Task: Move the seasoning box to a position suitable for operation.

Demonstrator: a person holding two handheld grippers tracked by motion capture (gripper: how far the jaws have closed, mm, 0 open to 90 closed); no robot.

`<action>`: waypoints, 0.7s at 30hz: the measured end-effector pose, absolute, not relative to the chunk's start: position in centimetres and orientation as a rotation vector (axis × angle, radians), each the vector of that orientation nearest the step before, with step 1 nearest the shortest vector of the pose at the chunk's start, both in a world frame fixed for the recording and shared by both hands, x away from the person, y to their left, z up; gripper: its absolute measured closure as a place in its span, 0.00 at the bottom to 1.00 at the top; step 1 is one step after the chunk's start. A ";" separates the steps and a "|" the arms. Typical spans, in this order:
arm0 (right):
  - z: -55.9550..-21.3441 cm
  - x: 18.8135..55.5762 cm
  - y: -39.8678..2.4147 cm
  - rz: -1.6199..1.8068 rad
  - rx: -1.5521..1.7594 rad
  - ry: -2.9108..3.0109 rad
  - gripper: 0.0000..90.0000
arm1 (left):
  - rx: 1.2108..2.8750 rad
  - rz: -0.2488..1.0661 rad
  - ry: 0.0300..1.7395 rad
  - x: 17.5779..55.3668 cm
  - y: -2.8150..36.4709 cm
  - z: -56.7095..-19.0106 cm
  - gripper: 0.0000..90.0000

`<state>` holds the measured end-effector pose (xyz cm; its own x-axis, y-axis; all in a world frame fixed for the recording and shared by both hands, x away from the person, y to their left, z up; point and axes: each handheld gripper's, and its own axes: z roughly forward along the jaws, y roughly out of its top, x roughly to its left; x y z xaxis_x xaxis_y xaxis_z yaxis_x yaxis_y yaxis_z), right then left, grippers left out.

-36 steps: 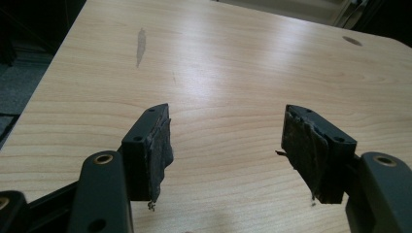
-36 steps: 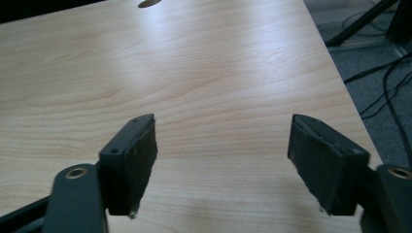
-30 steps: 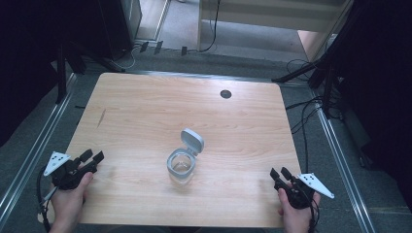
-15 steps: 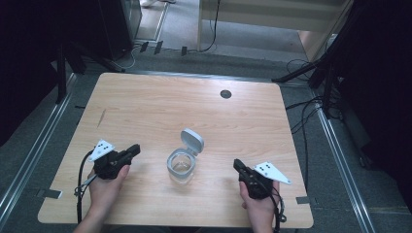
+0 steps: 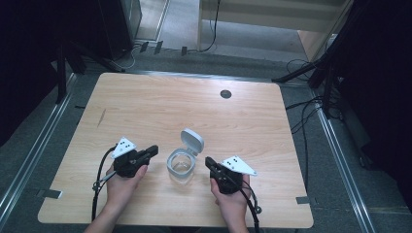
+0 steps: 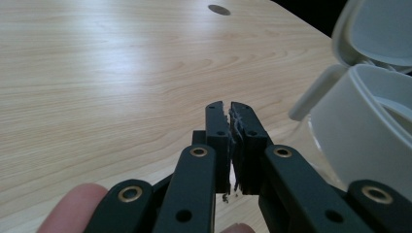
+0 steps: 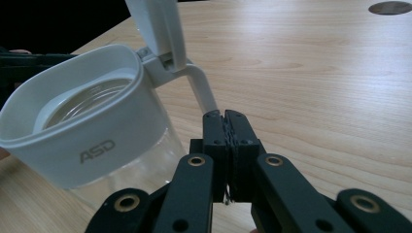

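Left tongs [image 5: 151, 149], black with 2 jaws and a grey 3-cornered plate on top, sit closed on nothing; in the left gripper view [image 6: 228, 108] the jaw tips meet with barely a slit between them. Right tongs [image 5: 209, 161] match them: jaws pressed together and empty, seen close in the right gripper view [image 7: 225, 115].

Clear glass jar with a white plastic collar and white hinged flip lid [image 5: 181, 165] stands upright on the light wooden counter [image 5: 160, 102], near its front edge, between the 2 tongs. Lid is open and tilted back on its hinge. Collar reads "ASD" in the right gripper view [image 7: 82, 141]. Left tongs lie just beside the jar on its left, right tongs just beside it on its right; neither touches it.

Each tool is held in a hand, left [image 5: 121, 182] and right [image 5: 232, 199], low over the counter. Dark round hole [image 5: 225, 93] marks the counter's far side. Black cables trail from both tools.
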<state>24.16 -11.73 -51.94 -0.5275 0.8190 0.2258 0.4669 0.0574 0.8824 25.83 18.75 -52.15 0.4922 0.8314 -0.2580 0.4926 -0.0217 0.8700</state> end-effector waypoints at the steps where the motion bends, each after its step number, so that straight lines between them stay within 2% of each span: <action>1: -51.9 24.2 -11.7 1.460 1.292 2.007 1.00 | 1.673 0.398 1.145 25.8 18.8 -52.1 0.97; 11: -51.9 24.2 -9.4 1.428 1.334 1.982 0.99 | 1.734 0.384 1.086 25.3 16.8 -52.2 0.96; 21: -52.1 24.2 -9.0 1.407 1.335 1.981 0.99 | 1.784 0.392 1.046 24.5 15.1 -52.3 0.97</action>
<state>24.22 -8.97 -52.11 -0.4844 0.8483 0.2139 0.4815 0.0543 0.8748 24.48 15.15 -52.33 0.5750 0.7959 -0.1894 0.4750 -0.1363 0.8693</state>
